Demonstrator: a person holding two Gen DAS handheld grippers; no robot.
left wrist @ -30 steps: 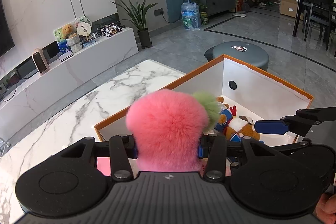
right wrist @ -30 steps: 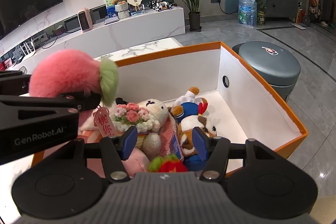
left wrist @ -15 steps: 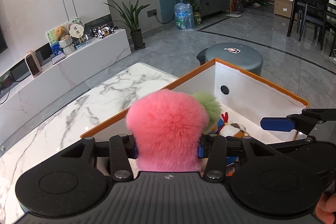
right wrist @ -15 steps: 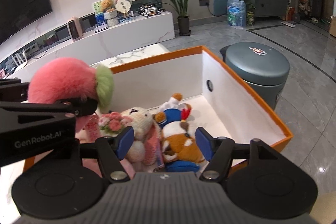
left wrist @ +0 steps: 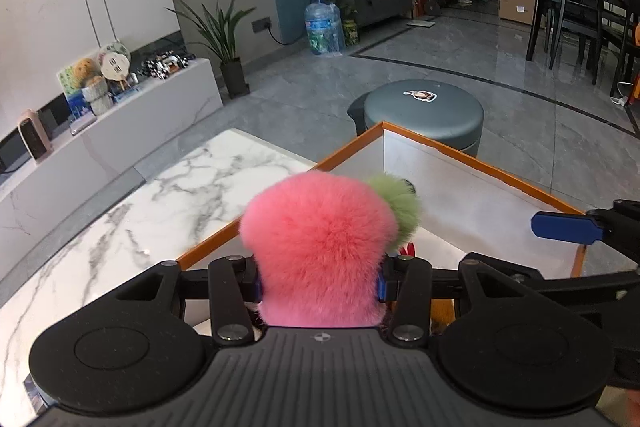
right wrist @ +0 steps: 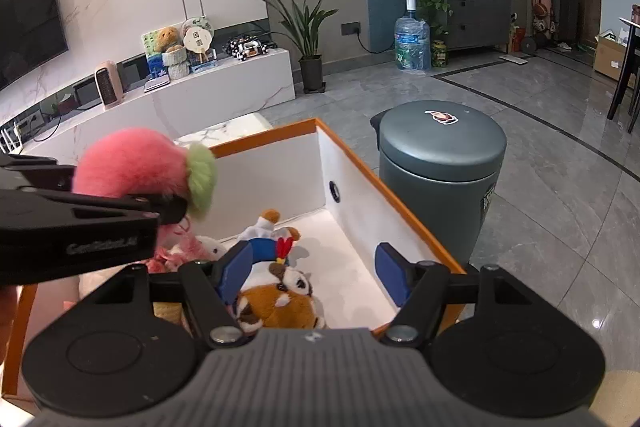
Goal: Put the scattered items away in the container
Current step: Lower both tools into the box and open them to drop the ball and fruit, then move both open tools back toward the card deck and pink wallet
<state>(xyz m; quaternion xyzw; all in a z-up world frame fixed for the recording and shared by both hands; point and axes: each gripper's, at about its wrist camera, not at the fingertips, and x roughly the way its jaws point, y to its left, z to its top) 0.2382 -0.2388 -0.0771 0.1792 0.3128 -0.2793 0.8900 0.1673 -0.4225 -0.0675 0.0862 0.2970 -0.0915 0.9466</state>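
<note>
A fluffy pink peach toy [left wrist: 320, 247] with a green tuft fills my left gripper [left wrist: 318, 285], whose blue pads press on its sides. It hangs over the near left part of the orange-rimmed white box [left wrist: 452, 147]. In the right wrist view the same pink peach toy [right wrist: 132, 167] is at the left, above the box [right wrist: 360, 167]. My right gripper [right wrist: 312, 277] hovers over the box with its jaws opening and nothing between them. Below it lie a brown plush animal [right wrist: 276, 307], a blue-and-white plush [right wrist: 268, 243] and a pink-and-white plush [right wrist: 196, 247].
The box stands on a white marble table [left wrist: 140, 211]. A grey-green round bin [right wrist: 440, 155] is on the floor just beyond the box. Farther off are a low white TV bench [right wrist: 192, 99], a potted plant [right wrist: 308, 27] and a water bottle [right wrist: 412, 43].
My left gripper has carried the peach toy farther over the box. My right gripper's jaws have widened, and it has drifted right, so the plush toys sit lower and to the left in its view.
</note>
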